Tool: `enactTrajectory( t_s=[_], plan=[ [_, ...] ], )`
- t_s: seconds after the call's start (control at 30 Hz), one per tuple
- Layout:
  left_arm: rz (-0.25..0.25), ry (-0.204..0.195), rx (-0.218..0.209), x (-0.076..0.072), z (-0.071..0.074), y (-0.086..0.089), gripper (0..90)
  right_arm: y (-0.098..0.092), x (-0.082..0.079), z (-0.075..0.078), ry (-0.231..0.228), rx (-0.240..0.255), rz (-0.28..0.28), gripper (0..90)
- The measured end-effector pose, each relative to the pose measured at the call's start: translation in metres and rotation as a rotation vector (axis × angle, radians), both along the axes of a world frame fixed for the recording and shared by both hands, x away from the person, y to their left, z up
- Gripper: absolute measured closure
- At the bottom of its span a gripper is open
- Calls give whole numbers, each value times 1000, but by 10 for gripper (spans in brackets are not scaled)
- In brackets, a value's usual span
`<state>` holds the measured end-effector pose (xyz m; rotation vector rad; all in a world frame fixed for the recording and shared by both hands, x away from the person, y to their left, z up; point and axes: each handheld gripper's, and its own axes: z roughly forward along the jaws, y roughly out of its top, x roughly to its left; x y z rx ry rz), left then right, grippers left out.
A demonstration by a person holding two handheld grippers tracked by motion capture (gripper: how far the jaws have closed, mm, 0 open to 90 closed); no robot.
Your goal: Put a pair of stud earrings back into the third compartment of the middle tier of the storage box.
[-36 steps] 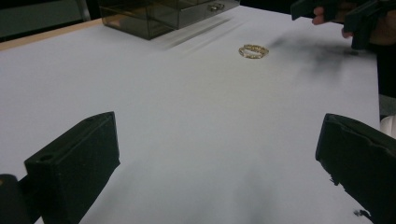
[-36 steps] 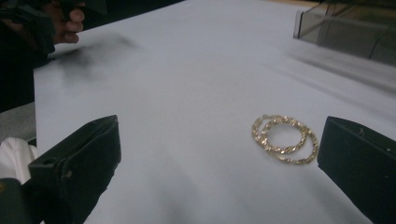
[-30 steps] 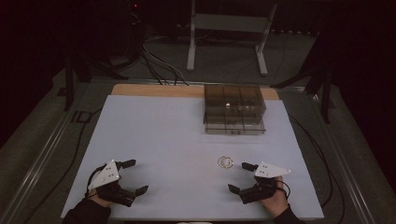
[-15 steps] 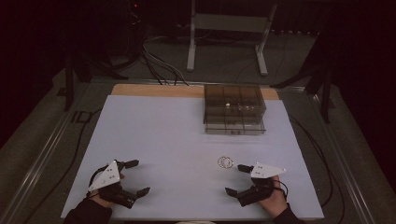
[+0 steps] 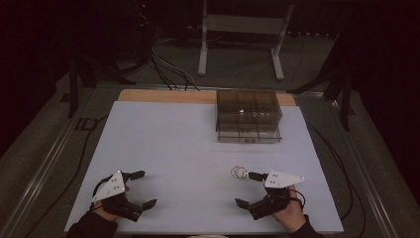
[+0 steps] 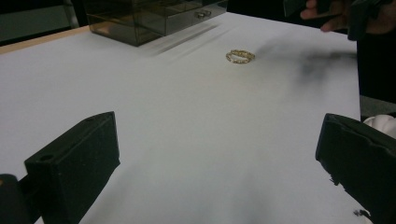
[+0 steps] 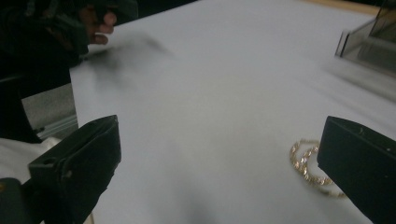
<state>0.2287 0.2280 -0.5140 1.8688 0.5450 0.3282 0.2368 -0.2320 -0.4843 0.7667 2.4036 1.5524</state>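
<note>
The white rectangular surface (image 5: 188, 148) carried a smoky transparent plastic drawer box (image 5: 248, 115). Nearer than the box, both tools gaped empty — left tool (image 5: 138, 189), right tool (image 5: 249, 189) — the gold twisted ring (image 5: 238, 172) lay beside the right tool's far jaw.

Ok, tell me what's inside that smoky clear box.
The clear box has divided compartments on top and a drawer front below. One small pale item glints in a top compartment; what it is, and the drawer's contents, cannot be made out through the tinted walls.
</note>
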Motion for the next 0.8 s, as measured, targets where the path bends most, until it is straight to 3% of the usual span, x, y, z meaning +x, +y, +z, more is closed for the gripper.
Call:
enactTrajectory(
  t_s=[0.07, 0.23, 0.33, 0.57, 0.8],
  plan=[
    [5, -4, 7, 0, 0, -1, 6, 1, 0, 5, -29, 11, -9, 0],
    [9, -5, 3, 0, 1, 0, 6, 5, 4, 17, -34, 5, -13, 0],
    [11, -11, -1, 0, 1, 0, 6, 4, 9, 23, -15, 39, -14, 0],
    [6, -6, -2, 0, 1, 0, 6, 8, 22, 37, -66, 59, -23, 0],
    [3, -12, -10, -1, 2, -1, 6, 11, 36, 45, -71, 68, -48, 0]
  ],
)
